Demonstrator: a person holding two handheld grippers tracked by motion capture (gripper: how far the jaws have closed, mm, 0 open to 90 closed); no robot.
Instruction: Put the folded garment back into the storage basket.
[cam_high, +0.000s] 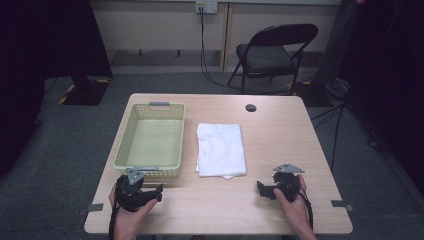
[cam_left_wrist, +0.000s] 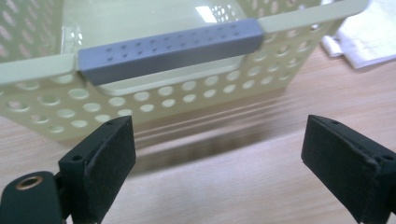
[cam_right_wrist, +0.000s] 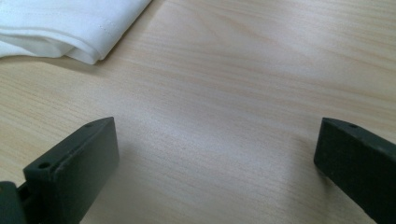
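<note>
On the pale wooden table (cam_high: 280, 135), a folded white cloth (cam_high: 221, 149) lies beside a pale-yellow perforated plastic basket (cam_high: 129, 134) with 2 grey handles. Left gripper (cam_high: 150, 192) and right gripper (cam_high: 265, 189): fingers wide, empty. Risks: limp cloth unfolding when pinched; light basket sliding if nudged.

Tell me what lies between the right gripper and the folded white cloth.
Nothing: bare wooden table separates the right gripper from the cloth, as the right gripper view shows.

Bare table (cam_high: 280, 135) lies right of the folded cloth (cam_high: 220, 149); the basket (cam_high: 152, 137) blocks the left side.
</note>
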